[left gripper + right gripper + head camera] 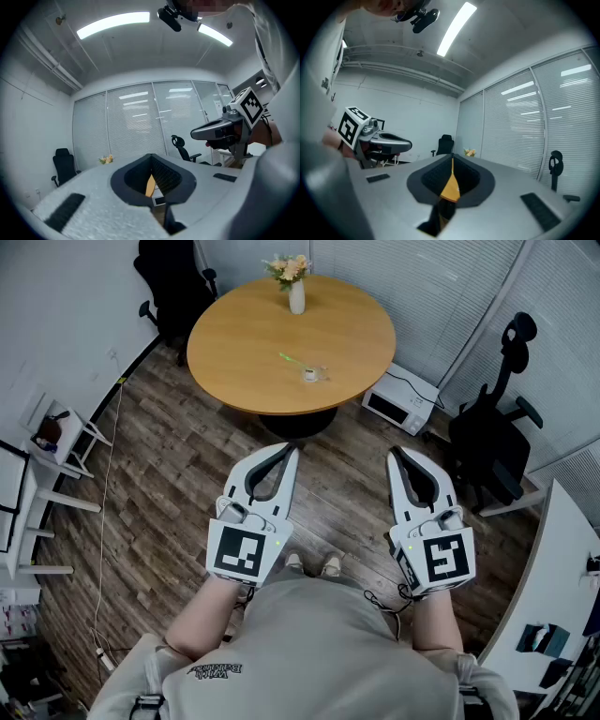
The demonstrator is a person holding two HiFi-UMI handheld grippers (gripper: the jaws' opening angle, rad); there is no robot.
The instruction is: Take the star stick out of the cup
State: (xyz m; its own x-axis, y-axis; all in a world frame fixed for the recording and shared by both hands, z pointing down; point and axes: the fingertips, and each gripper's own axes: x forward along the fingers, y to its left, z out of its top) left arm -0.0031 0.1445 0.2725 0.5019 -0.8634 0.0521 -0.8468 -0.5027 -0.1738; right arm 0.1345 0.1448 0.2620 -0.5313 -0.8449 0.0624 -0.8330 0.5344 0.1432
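A small clear cup stands on the round wooden table, far ahead of me. The green star stick leans out of it to the left. Both grippers hang close to my body over the floor, well short of the table. My left gripper has its jaws together with nothing between them. The right gripper is likewise shut and empty. In the left gripper view my left gripper shows only a thin slit between its jaws; in the right gripper view my right gripper shows the same.
A white vase of flowers stands at the table's far edge. A microwave sits on the floor right of the table. Black office chairs stand at the right and back left. White shelving lines the left wall.
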